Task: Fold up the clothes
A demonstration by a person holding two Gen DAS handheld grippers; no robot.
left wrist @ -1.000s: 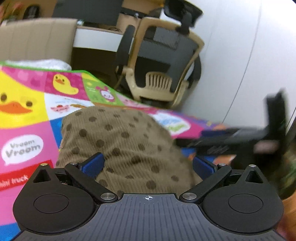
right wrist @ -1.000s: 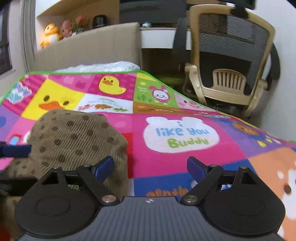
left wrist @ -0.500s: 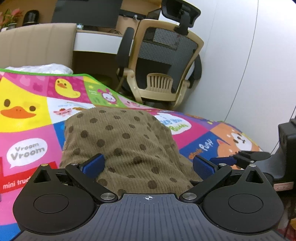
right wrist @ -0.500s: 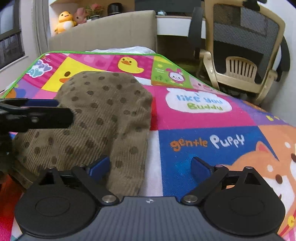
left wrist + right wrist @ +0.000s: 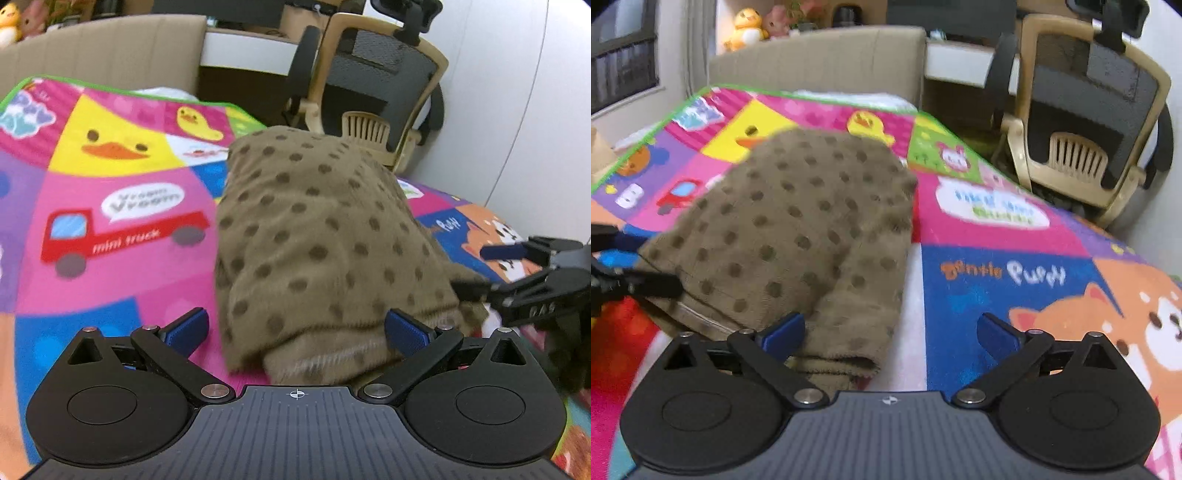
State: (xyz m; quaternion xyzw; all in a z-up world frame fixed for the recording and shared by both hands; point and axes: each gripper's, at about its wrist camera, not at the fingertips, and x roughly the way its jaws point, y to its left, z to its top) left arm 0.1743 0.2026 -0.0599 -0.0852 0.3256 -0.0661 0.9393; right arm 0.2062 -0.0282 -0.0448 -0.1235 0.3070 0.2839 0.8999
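A brown dotted garment (image 5: 317, 240) lies folded in a long bundle on the colourful play mat (image 5: 110, 229). My left gripper (image 5: 295, 328) is open, its blue pads on either side of the garment's near end, which sits between the jaws. In the right wrist view the same brown garment (image 5: 798, 229) lies left of centre. My right gripper (image 5: 890, 332) is open over the garment's near right corner and the play mat (image 5: 997, 273). The right gripper (image 5: 535, 280) shows at the right edge of the left wrist view, the left gripper (image 5: 624, 273) at the left edge of the right wrist view.
A beige office chair (image 5: 1086, 122) with black mesh stands past the mat's far right edge, beside a white desk (image 5: 960, 62). A beige headboard (image 5: 820, 62) runs along the far end, with soft toys (image 5: 750, 29) on a shelf behind it. A white wall (image 5: 517, 110) closes the right side.
Both grippers have pulled back toward the garment's near end and tilted down; more of the mat shows. The left gripper now straddles the near edge. Both stay open.
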